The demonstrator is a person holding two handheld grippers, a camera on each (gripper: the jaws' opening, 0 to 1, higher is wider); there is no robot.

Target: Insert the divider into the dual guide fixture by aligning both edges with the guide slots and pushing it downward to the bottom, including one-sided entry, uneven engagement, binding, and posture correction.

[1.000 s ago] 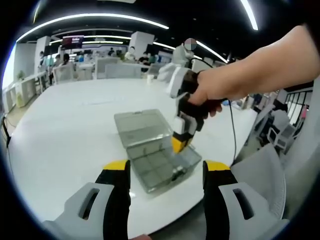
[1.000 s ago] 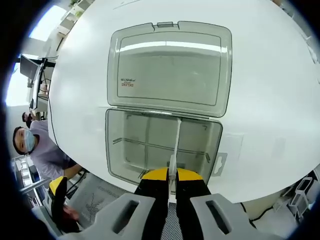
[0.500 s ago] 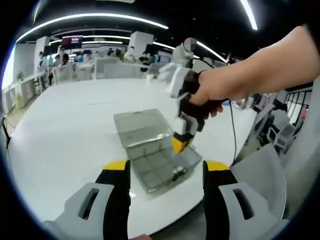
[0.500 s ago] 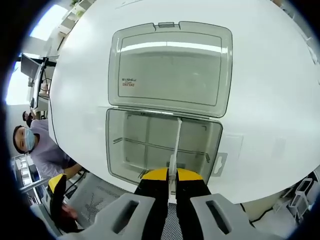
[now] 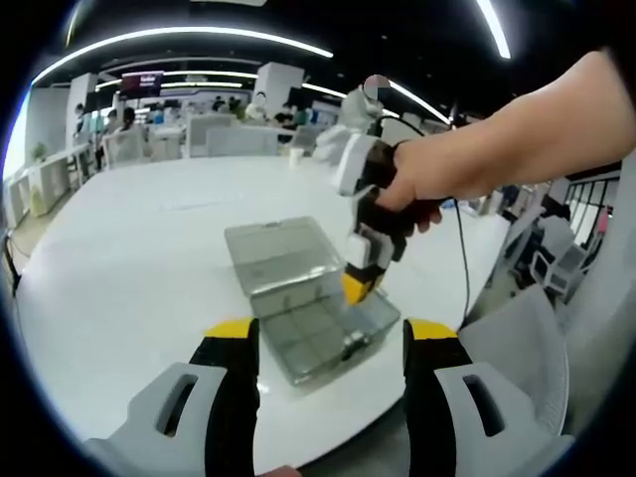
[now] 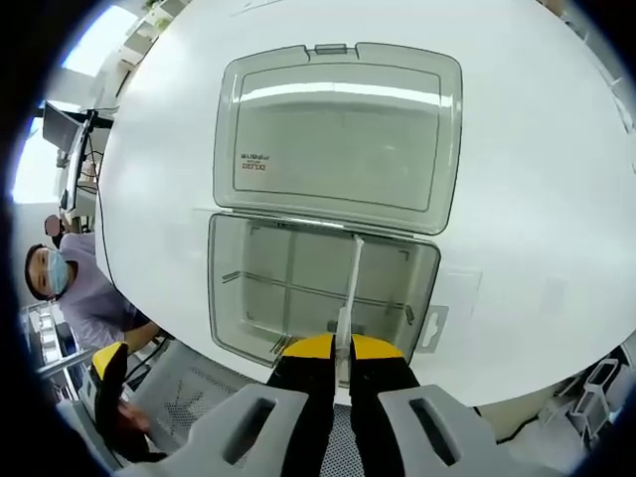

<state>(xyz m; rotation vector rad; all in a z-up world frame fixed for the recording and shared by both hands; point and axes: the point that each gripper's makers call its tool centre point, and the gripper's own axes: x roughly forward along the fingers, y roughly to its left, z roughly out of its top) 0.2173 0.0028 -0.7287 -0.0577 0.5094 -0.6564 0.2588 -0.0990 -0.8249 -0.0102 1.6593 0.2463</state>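
Observation:
A clear plastic box (image 6: 298,298) with its lid (image 6: 338,134) folded flat back lies on the white table. The thin pale divider (image 6: 352,288) stands on edge inside the box, running from the hinge side to the near wall. My right gripper (image 6: 341,350) is shut on the divider's near end. In the left gripper view the same box (image 5: 318,333) sits ahead of my left gripper (image 5: 331,343), which is open and holds nothing. There the right gripper (image 5: 360,286), held by a hand, points down into the box's right side.
The white table (image 5: 129,258) stretches wide to the left and behind the box. A second divider (image 6: 298,290) crosses the box inside. Grey mesh chairs (image 5: 542,338) stand off the table's right edge. A masked person (image 6: 75,298) sits at the left in the right gripper view.

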